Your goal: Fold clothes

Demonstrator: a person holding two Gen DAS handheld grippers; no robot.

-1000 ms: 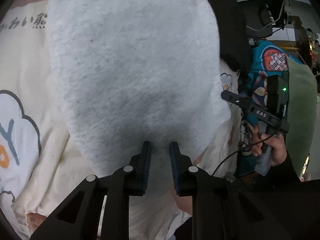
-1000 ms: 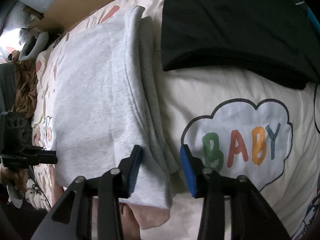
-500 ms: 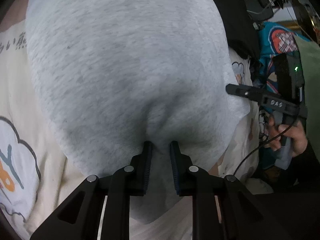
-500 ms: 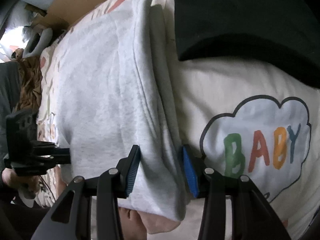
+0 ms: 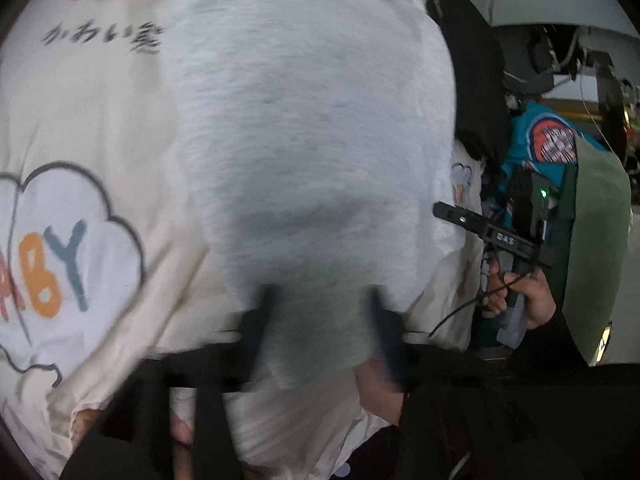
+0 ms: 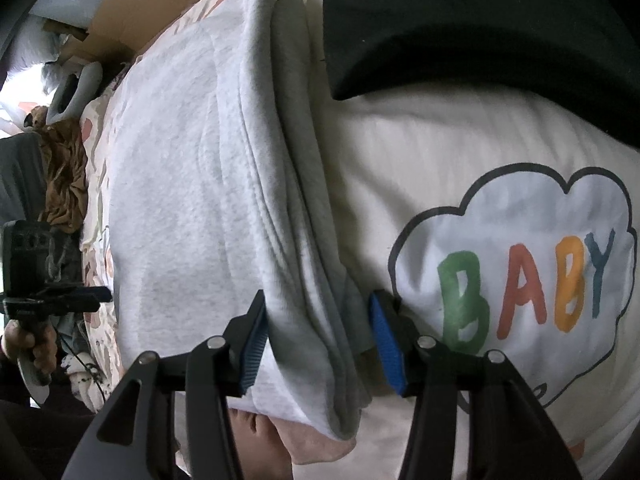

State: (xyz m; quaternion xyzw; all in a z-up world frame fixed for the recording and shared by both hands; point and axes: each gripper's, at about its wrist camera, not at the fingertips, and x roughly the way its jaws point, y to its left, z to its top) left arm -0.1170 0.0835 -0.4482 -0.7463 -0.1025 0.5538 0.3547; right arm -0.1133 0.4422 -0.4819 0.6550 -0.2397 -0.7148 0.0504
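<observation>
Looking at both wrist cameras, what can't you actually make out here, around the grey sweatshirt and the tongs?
- Left wrist view: the left tongs are smeared by motion blur as they open; whether their pads touch the light grey fleece sweatshirt between them is unclear.
- Right wrist view: the right tongs, opening, straddle the sweatshirt's folded edge; pad contact cannot be told.
- Right wrist view: the black garment is cut off by the frame's edge.

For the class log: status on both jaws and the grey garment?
Left gripper jaws opening, grey garment between. Right gripper jaws opening astride its folded edge. Black garment beside it, apart.
</observation>
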